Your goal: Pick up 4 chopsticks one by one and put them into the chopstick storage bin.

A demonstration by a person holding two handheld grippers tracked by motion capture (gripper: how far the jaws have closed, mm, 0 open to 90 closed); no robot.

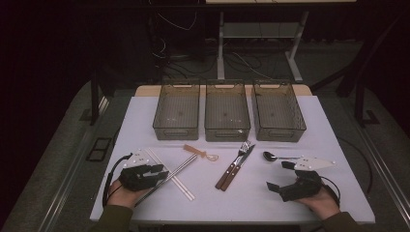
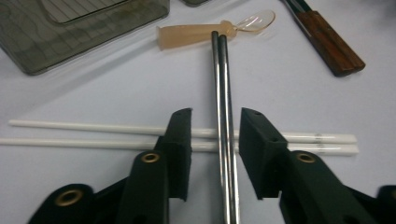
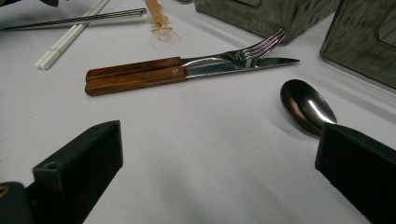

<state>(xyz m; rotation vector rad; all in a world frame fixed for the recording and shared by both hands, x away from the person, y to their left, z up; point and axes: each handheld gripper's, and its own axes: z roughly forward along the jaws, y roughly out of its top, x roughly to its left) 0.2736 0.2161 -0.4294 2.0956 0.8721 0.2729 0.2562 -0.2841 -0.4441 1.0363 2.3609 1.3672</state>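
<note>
A pair of metal chopsticks (image 2: 223, 84) lies across two white chopsticks (image 2: 93, 126) on the white table (image 1: 309, 135). My left gripper (image 2: 215, 114) is low over them with its jaws straddling the metal pair, a small gap on each side, so it is open. In the high view the left gripper (image 1: 157, 171) sits at the table's front left over the metal chopsticks (image 1: 181, 167). My right gripper (image 1: 280, 175) rests at the front right, wide open, with bare table between its jaws (image 3: 219, 135). A metal spoon (image 3: 306, 105) lies just beyond its right jaw.
A fork and knife with wooden handles (image 1: 234, 166) lie side by side mid-table. A translucent orange spoon (image 1: 198, 152) lies past the chopsticks' tips. Three dark see-through bins (image 1: 177, 111) (image 1: 227, 111) (image 1: 278, 111) stand in a row at the back.
</note>
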